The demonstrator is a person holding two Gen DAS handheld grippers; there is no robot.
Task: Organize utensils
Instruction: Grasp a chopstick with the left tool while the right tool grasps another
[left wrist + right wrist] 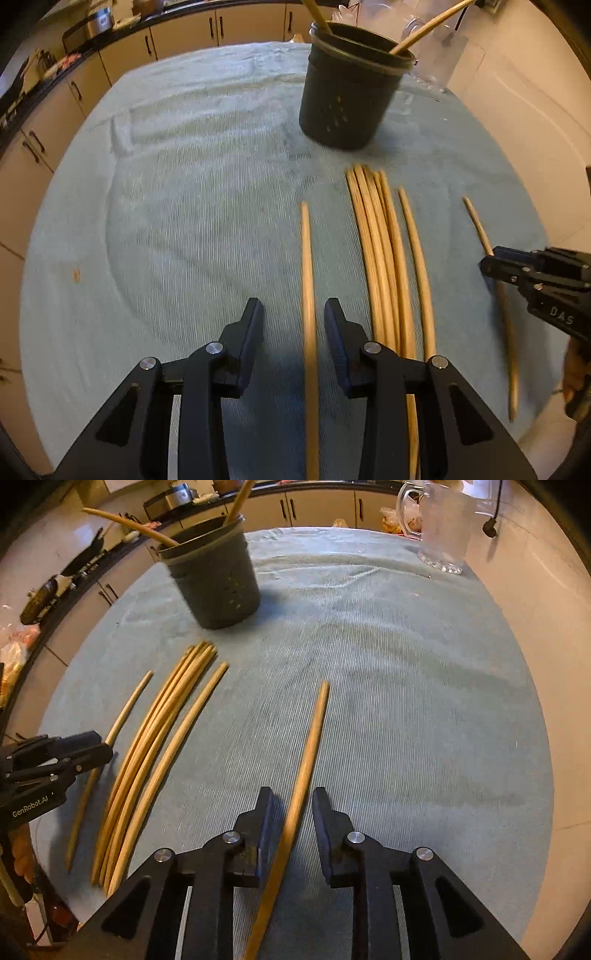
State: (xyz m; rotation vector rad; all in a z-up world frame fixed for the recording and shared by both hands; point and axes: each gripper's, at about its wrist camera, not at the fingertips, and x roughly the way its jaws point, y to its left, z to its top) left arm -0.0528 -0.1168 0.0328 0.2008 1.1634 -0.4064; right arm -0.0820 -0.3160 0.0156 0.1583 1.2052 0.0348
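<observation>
From the left wrist cam, the left gripper (293, 314) had its jaws apart with a single chopstick (308, 295) lying on the light green cloth (184, 203) between them, pads not touching it. Just right of that sat a bundle of chopsticks (384, 258), and the dark holder cup (347, 96) stood further back with two sticks in it.

Right wrist cam: the right gripper (291, 805) was also apart around its own lone chopstick (308, 746), no contact that I could see. A glass pitcher (443, 528) sat at the far right edge.
</observation>
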